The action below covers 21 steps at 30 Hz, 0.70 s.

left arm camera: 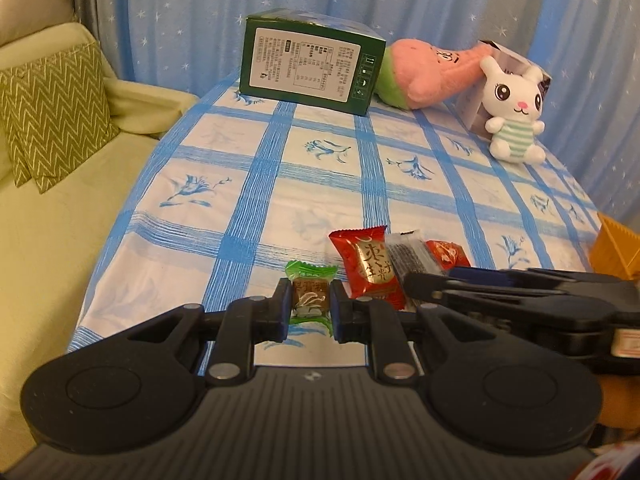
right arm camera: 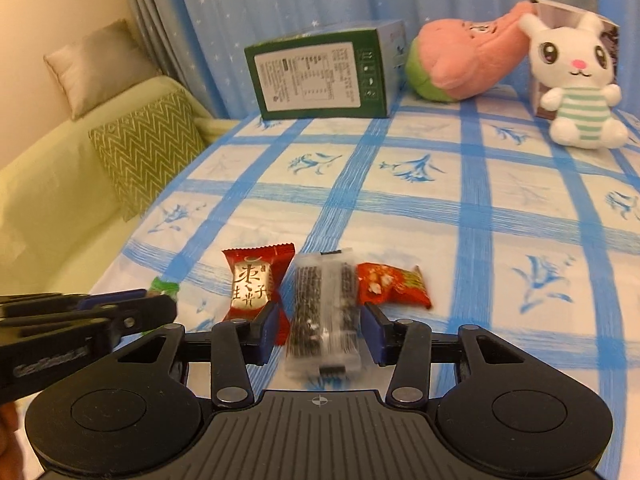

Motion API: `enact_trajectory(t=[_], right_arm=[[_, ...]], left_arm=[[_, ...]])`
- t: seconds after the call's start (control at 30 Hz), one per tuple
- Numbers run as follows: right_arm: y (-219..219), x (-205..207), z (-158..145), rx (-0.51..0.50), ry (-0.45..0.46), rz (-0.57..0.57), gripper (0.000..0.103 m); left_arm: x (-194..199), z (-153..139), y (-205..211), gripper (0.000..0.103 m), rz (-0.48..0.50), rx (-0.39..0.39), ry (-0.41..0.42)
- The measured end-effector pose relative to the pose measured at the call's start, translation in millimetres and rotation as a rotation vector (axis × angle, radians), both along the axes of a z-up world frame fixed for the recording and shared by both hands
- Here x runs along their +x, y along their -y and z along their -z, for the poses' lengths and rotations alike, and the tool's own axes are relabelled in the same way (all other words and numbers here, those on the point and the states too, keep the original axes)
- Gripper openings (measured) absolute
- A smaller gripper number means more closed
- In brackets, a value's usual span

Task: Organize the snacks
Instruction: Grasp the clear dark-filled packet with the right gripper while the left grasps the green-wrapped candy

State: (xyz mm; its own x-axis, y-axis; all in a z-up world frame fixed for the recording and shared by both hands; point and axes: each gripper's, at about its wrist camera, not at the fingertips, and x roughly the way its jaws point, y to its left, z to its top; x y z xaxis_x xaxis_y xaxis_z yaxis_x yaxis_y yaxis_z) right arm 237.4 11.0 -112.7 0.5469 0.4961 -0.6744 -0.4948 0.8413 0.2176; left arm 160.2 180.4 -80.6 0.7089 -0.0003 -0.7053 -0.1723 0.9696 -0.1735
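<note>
Several wrapped snacks lie in a row near the front edge of the blue-checked tablecloth. My left gripper is shut on the green-wrapped candy, which rests on the cloth. To its right lie a red packet with gold print, a clear packet of dark sesame bar and an orange-red packet. My right gripper is open and straddles the sesame bar, with a gap on each side. The red packet and the orange-red packet flank it.
At the back stand a green box, a pink plush and a white bunny plush against a small carton. A sofa with a zigzag cushion is on the left. An orange basket shows at the right edge.
</note>
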Motion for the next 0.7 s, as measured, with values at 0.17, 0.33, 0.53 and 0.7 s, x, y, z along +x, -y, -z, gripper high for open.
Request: enact_trajectory(t=[0.17,0.33,0.53,0.7], right_arm=[[-12,7,10,-0.076,0.015,-0.013,0.041],[-9,-4,9,-0.099,0.049,-0.027,0.037],[24,-36,3,-0.085,0.061,0.004,0.037],[61,-69,-4,-0.081,0.055,0.062,0.037]], left_arm=[[0,-1,-1,0.017,-0.001,-0.018,0.005],[-1,-1,1,0.017,0.008,-0.022,0.005],[-2,1,9,0.017,0.039,-0.041,0.005],[-8,4,24,0.017,0.084,-0.052,-0.002]])
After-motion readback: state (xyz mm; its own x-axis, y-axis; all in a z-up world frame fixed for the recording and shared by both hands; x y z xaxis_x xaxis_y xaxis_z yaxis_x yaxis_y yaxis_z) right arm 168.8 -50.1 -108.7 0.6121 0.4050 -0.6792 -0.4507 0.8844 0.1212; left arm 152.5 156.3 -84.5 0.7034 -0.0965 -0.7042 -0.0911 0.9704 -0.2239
